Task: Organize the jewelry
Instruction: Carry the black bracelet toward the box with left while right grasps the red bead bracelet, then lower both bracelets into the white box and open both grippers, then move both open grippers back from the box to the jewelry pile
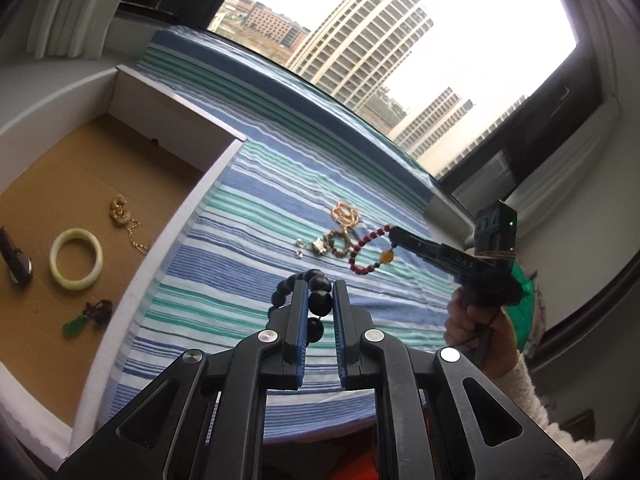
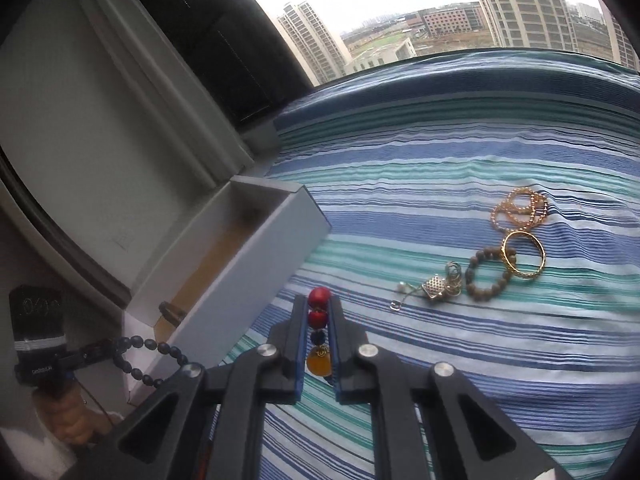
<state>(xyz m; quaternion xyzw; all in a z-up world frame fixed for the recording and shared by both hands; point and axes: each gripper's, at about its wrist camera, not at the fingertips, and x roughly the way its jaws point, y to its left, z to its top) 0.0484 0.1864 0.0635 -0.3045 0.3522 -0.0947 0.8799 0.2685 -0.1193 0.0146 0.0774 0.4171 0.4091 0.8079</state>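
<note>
the left gripper (image 1: 321, 300) has its jaws closed on a black bead bracelet (image 1: 316, 298) of round glossy beads, lifted over the striped cloth (image 1: 248, 208). the right gripper (image 2: 318, 322) pinches a red bead bracelet (image 2: 319, 300) with an amber pendant, part of its loop hidden. gold chains (image 2: 518, 206), a gold bangle (image 2: 524, 256), a wooden bead ring (image 2: 486, 272) and a tangled silver charm (image 2: 436, 288) lie on the cloth. the white box (image 1: 176, 120) with a cardboard floor holds a smooth jade bangle (image 1: 76, 258). tower blocks show through the window (image 1: 400, 20).
</note>
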